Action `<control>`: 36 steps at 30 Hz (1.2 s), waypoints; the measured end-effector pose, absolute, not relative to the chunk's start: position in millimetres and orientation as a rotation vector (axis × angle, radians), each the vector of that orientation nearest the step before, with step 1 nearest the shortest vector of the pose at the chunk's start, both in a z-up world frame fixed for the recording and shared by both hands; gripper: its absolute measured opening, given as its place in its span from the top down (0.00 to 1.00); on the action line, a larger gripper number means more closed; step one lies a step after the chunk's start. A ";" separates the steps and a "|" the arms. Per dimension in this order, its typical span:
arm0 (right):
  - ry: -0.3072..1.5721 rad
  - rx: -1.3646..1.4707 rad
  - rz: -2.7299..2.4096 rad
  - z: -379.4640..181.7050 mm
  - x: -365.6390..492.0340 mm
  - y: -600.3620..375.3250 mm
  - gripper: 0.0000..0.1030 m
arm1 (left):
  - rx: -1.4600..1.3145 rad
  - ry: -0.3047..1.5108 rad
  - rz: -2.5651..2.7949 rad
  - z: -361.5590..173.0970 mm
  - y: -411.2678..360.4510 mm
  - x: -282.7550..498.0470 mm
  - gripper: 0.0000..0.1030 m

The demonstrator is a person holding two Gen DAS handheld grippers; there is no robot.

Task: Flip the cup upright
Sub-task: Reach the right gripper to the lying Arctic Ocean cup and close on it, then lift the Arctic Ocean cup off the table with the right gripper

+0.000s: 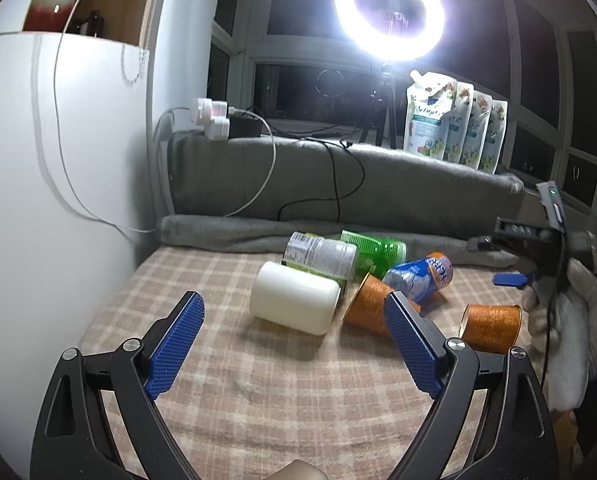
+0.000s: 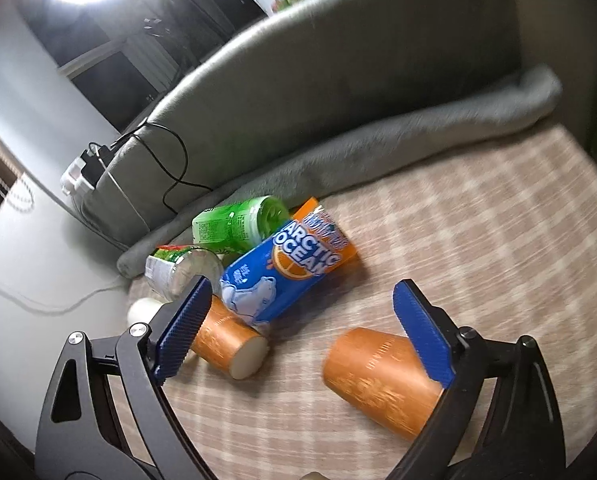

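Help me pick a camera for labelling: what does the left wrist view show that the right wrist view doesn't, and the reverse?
Only the left wrist view shows the ring light whole, the row of refill pouches, and the right gripper from outside. Only the right wrist view shows the ARCTIC OCEAN lettering on the blue can and an orange cup's pale end. Both show two orange cups lying down, the green can, the clear bottle and the checked cloth.
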State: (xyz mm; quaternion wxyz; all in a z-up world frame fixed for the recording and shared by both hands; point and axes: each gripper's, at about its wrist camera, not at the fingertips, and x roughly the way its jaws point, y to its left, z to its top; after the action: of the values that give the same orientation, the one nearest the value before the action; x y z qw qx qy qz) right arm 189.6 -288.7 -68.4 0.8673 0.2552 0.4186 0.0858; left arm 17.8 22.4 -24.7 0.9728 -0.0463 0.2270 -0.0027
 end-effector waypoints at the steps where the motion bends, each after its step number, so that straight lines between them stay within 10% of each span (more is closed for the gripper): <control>1: 0.896 0.553 0.176 -71.7 196.4 -287.5 0.08 | -0.096 0.461 -0.005 -25.9 22.8 18.1 0.12; 36: 1.146 0.814 0.096 -136.3 324.0 -266.8 0.31 | -0.158 0.571 -0.014 -51.5 37.0 27.8 0.12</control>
State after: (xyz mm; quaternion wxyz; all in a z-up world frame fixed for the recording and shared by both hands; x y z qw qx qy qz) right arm 324.0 -266.8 -136.3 0.7617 0.3744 0.5269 0.0443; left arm 27.8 37.0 -51.5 0.9564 -0.0781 0.2813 -0.0067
